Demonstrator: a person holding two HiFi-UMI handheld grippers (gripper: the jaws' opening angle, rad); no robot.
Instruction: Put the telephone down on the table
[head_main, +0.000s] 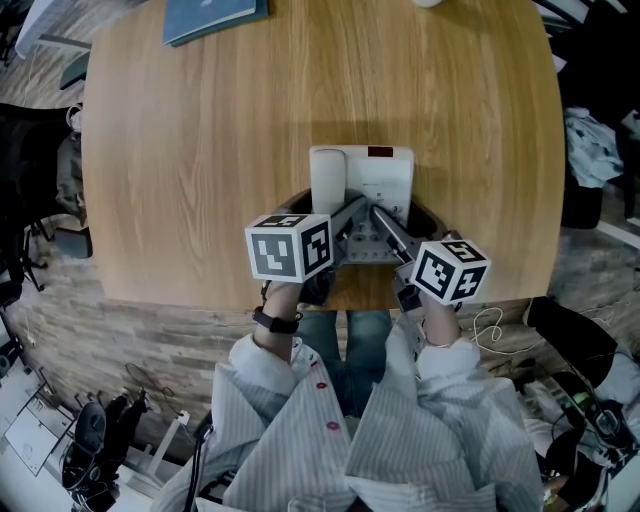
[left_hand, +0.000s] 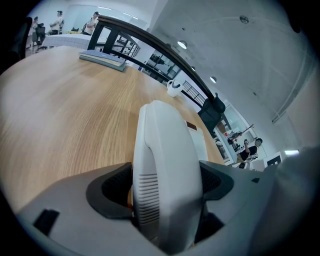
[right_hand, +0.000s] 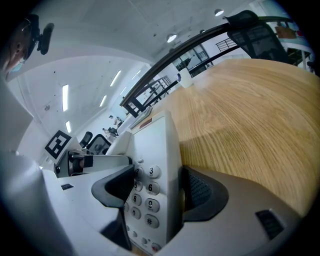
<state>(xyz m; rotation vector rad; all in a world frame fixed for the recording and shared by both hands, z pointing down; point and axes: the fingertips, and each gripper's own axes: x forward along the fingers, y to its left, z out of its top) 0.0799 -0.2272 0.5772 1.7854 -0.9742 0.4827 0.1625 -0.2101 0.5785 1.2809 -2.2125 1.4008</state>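
A white desk telephone (head_main: 372, 178) is at the near edge of the round wooden table (head_main: 200, 150), its handset (head_main: 327, 178) on its left side. My left gripper (head_main: 345, 222) is shut on the handset (left_hand: 165, 175), whose ribbed end fills the gap between the dark pads. My right gripper (head_main: 385, 225) is shut on the telephone's base (right_hand: 152, 185), one pad on the keypad face and the other on its right side. Whether the base rests on the wood or hangs just above it cannot be told.
A blue book (head_main: 214, 17) lies at the table's far left edge (left_hand: 102, 57). A small white cup (left_hand: 173, 88) stands at the far side. Dark office chairs and floor clutter surround the table (right_hand: 240, 110). People stand far off in the room.
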